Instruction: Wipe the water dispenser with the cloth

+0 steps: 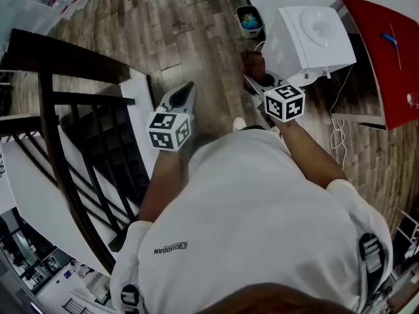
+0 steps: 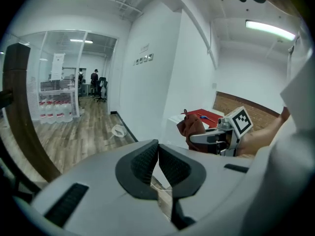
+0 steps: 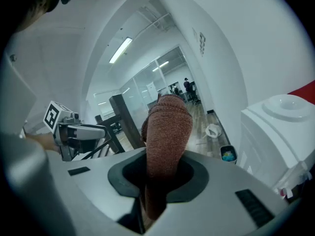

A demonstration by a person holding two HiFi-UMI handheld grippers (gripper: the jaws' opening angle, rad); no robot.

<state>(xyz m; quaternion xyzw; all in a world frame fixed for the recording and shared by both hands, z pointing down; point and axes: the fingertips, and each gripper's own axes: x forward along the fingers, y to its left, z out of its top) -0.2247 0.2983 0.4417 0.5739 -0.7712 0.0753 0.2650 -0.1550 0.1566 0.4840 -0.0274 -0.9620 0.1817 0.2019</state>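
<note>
The white water dispenser (image 1: 313,36) stands on the floor at the upper right, seen also in the right gripper view (image 3: 275,132). My right gripper (image 1: 257,79) is shut on a reddish-brown cloth (image 1: 253,63), just left of the dispenser's side and apart from it. In its own view the cloth (image 3: 166,127) rises from between the jaws of the right gripper (image 3: 162,173). My left gripper (image 1: 186,93) hovers to the left over the floor. The left gripper (image 2: 158,154) has its pads together with nothing in them.
A red table (image 1: 385,50) stands right of the dispenser, with a white cable (image 1: 337,120) hanging below. A small bin (image 1: 249,19) sits on the wooden floor beyond. A dark wooden chair (image 1: 72,110) fills the left. People stand far off behind glass (image 2: 94,77).
</note>
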